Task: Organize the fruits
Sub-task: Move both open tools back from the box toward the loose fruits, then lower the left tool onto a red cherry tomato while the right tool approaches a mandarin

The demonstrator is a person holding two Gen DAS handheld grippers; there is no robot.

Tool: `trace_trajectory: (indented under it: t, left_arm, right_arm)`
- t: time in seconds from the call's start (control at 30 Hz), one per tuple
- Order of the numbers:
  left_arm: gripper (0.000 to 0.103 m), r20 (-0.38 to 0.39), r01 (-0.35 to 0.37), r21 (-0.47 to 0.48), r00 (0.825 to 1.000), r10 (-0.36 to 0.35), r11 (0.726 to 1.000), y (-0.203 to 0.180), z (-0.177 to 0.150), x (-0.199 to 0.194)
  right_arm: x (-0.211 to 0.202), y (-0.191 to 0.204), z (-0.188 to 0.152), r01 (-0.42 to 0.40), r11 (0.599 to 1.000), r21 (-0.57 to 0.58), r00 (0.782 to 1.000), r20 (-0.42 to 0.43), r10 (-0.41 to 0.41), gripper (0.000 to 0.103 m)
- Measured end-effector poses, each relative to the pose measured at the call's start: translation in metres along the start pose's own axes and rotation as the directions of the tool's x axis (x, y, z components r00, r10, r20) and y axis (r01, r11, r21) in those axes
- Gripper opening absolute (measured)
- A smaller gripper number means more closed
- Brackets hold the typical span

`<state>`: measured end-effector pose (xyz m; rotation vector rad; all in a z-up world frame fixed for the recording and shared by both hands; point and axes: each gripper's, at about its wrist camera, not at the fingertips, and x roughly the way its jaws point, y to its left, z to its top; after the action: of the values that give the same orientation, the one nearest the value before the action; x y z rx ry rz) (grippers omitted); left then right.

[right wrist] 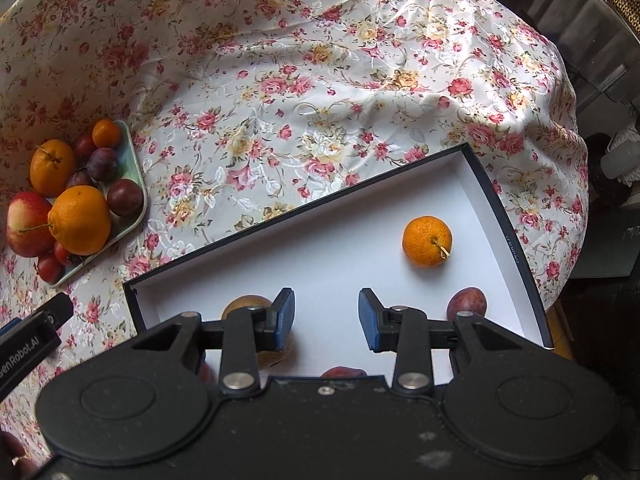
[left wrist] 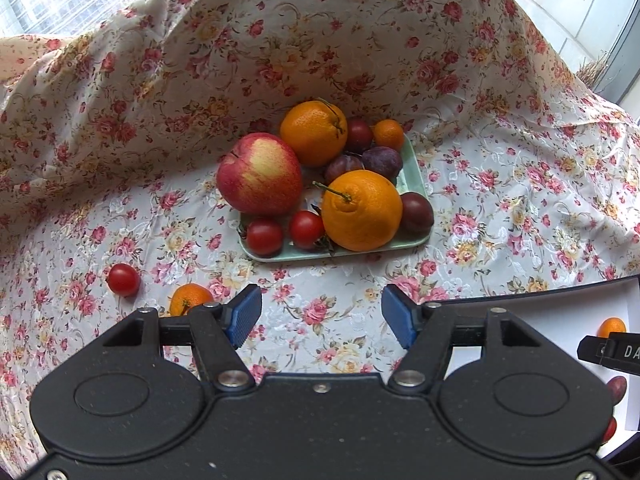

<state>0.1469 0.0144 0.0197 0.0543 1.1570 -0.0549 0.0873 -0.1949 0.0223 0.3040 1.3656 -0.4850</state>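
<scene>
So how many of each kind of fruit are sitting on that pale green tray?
Red and yellow apple: 1
Big oranges with stems: 2
Small orange tangerine: 1
Dark purple-red plums: 4
Small red tomatoes: 2
Total on the pale green tray: 10

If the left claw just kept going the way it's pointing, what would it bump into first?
Probably only the flowered tablecloth: the left gripper stands open and empty, aimed at bare cloth short of the green tray of fruit. Depth is hard to judge.
</scene>
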Motion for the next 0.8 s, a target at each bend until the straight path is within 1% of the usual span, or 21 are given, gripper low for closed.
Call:
trace_trajectory:
  t: [0.13,0.23,0.3,0.37,0.43,0.5,0.6,0.67,0.8]
  left_arm:
    - [0.069,0.023,-0.010,-0.048,1.000,0.011,0.999,0.027,0.004,-0.001]
    - [0.069,0.047,-0.030,-0.076,0.998,0.033,0.997,0.047,0.005,-0.002]
    - [0.069,0.040,-0.048,-0.101,0.998,0.052,0.994,0.063,0.006,0.000]
    - [0.069,0.018,-0.037,-0.108,0.999,0.040,0.993,0.078,0.007,0.005]
    - [0.069,0.006,-0.030,-0.125,1.000,0.031,0.992,0.093,0.007,0.008]
    - [0.069,0.004,-0.036,-0.152,0.999,0.037,0.988,0.108,0.007,0.009]
    - [0.069,-0.001,-0.035,-0.180,0.999,0.036,0.983,0.129,0.009,0.010]
    - [0.069,-0.011,-0.052,-0.186,0.999,0.051,0.981,0.140,0.010,0.012]
    - [0.069,-0.030,-0.143,-0.193,0.990,0.140,0.971,0.165,0.013,0.020]
  right_arm:
    - [-0.006,0.019,-0.001,-0.069,0.998,-0.005,0.997,0.024,0.069,0.038]
    - [-0.012,0.036,-0.002,-0.123,0.992,-0.031,0.991,0.050,0.125,0.038]
    - [-0.015,0.051,-0.004,-0.129,0.990,-0.061,0.989,0.071,0.133,0.037]
    - [-0.019,0.069,-0.007,-0.119,0.988,-0.100,0.988,0.088,0.128,0.035]
    - [-0.021,0.088,-0.010,-0.123,0.981,-0.151,0.985,0.099,0.139,0.029]
    - [-0.024,0.108,-0.014,-0.126,0.972,-0.196,0.983,0.105,0.149,0.029]
    - [-0.027,0.144,-0.023,-0.148,0.951,-0.271,0.978,0.105,0.182,0.028]
    - [-0.028,0.164,-0.030,-0.171,0.934,-0.315,0.973,0.096,0.211,0.028]
    - [-0.029,0.206,-0.045,-0.221,0.890,-0.399,0.963,0.058,0.265,0.028]
